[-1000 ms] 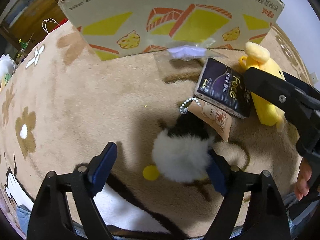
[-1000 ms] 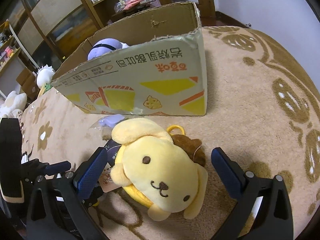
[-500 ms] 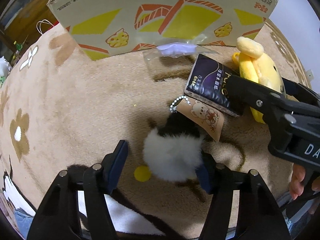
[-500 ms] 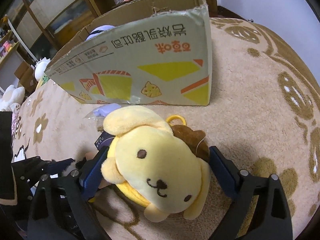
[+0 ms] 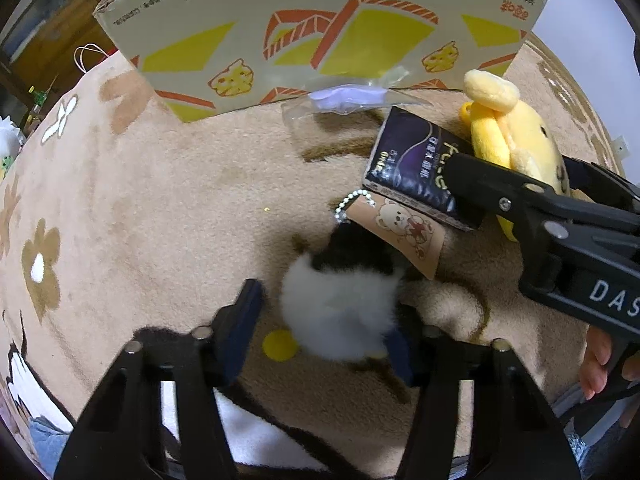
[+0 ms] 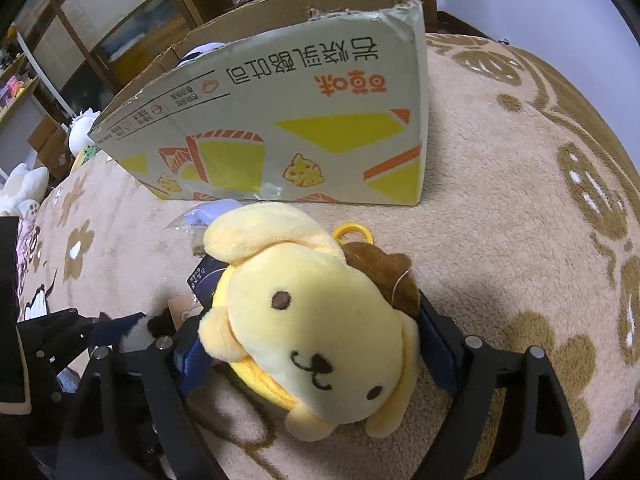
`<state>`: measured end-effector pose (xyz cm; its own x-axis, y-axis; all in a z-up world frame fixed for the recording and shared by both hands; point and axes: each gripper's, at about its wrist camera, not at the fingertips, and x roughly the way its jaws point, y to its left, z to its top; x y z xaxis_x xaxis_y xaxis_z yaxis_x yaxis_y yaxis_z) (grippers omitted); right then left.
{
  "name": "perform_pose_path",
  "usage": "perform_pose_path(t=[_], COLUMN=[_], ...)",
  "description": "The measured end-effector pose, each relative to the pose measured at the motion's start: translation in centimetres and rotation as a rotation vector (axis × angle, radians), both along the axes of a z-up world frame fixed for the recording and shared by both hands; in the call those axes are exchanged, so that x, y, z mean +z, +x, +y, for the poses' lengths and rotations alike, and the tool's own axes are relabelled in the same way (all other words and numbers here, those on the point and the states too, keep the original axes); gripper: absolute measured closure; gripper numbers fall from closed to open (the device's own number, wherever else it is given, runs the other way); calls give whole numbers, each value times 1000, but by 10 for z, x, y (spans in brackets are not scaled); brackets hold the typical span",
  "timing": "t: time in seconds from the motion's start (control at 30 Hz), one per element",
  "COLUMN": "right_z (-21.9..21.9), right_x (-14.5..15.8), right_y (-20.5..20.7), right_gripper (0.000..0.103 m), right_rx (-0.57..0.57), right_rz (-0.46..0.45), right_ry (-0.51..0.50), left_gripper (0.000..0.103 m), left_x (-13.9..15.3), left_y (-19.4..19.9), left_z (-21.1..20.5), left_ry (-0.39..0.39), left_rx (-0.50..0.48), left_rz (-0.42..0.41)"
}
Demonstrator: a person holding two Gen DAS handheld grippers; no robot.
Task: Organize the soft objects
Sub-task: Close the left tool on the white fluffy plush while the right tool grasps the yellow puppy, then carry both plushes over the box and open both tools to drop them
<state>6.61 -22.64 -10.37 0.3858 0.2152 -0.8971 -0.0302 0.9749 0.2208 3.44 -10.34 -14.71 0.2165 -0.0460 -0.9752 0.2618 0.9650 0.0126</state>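
Your right gripper (image 6: pixel 304 356) has its jaws pressed on the yellow dog-faced plush toy with a brown cap (image 6: pixel 308 320), lying on the beige patterned rug (image 6: pixel 500 208) just near of the printed cardboard box (image 6: pixel 280 128); your left gripper (image 5: pixel 324 320) brackets the white-and-black fluffy pompom toy (image 5: pixel 340 312), the right pad touching, the left still a gap away. The pompom's brown bear tag (image 5: pixel 400 228) lies tucked under the dark purple tissue pack (image 5: pixel 416 172), which leans against the plush. Lift either toy and the pack could drag or topple.
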Motion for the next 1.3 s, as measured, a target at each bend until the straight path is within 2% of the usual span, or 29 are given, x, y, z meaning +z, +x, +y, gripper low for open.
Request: perform_pose_path(t=[0.03,0.23,0.5,0.73,0.83,0.93,1.13,1.3], right_z=[0,1,3,1,1,-1,-5,-5], right_x=[1,6,19,38,47,57,81,102], right_y=[0,-3,-6,-12,-14,-15,-20,-22], right_gripper=[14,15,17,18,18,18,18,18], right_rx=[1,7,19,17,19,14,-6,-13], right_rz=[-3,-22,-74,-145,-180,-218,-316,-401], right_ry=[-3,-23,-34,-28,-31,-22,-9,-2], left_gripper=[63,78,79,80,80,80,80,80], left_x=[-1,5,15,29,41,60,103,130], left_y=[1,0,2,9,8,4,-14,-16], left_z=[1,4,9,27,33,33,27,32], left_ry=[3,1,-20,-68,-70,-60,-57,-64], left_rx=[-8,15,42,125,148,147,124,132], left_rz=[-2,-15,-41,-69,-123,-211,-443,-581])
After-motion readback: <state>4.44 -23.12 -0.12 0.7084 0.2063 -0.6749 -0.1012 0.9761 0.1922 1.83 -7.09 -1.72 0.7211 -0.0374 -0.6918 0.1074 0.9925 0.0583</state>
